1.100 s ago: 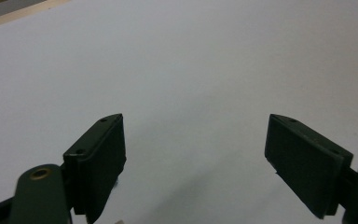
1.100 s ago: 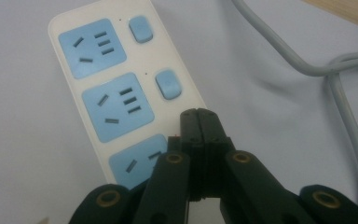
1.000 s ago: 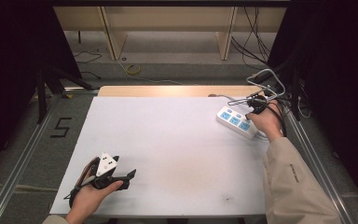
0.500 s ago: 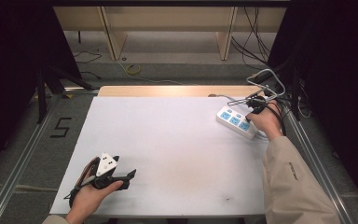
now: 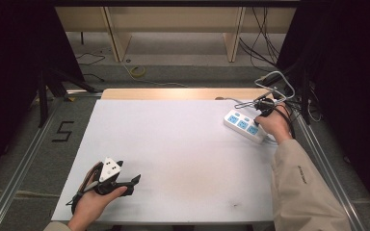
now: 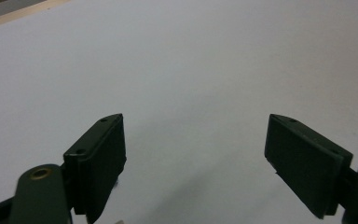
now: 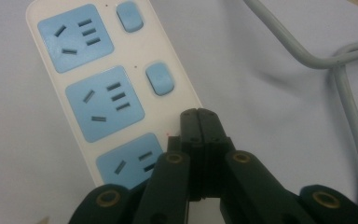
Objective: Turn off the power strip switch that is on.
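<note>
Nothing has visibly moved since the earlier frames: both hands sit where they were. Jaws of the right gripper [image 7: 200, 122] are pressed together, their tips on the near end of the white three-outlet power strip with blue sockets and switches [image 7: 105, 86], which lies at the far right of the white counter [image 5: 183, 144], its grey cord [image 7: 317, 58] curling beside it. The left gripper [image 6: 193, 161], its jaws spread wide over bare counter, rests in the left hand [image 5: 92, 202] at the near left edge. A "5" [image 5: 62, 131] marks the floor.
</note>
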